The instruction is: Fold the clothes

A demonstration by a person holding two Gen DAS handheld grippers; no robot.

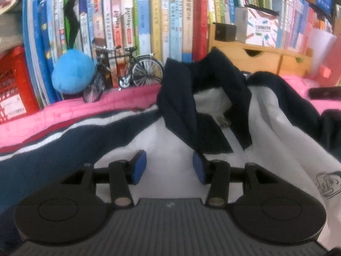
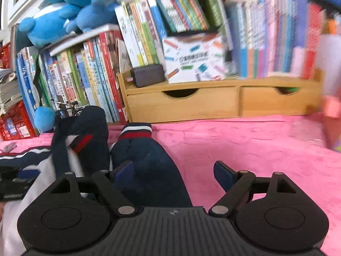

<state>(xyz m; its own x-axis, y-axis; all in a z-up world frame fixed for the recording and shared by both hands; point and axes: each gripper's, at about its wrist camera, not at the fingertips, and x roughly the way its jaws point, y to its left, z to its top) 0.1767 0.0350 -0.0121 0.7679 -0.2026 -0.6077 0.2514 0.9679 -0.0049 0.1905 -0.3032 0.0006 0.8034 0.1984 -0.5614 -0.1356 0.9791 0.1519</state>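
Observation:
A white and navy jacket (image 1: 174,132) lies spread on a pink blanket (image 1: 64,111), its navy collar (image 1: 183,89) standing up in the middle. My left gripper (image 1: 169,167) is open and empty just above the white front panel. In the right wrist view a navy sleeve (image 2: 149,166) with a red and white striped cuff (image 2: 136,131) lies on the blanket (image 2: 255,145). My right gripper (image 2: 173,173) is open over that sleeve, with its left finger (image 2: 124,171) above the fabric. The left gripper shows at the left edge (image 2: 17,181).
A shelf of upright books (image 1: 149,21) lines the back. A blue plush ball (image 1: 72,72) and a model bicycle (image 1: 127,72) stand at the blanket's far edge. A wooden drawer unit (image 2: 213,102) and a white box (image 2: 196,57) sit to the right. A red crate (image 2: 15,123) is at the left.

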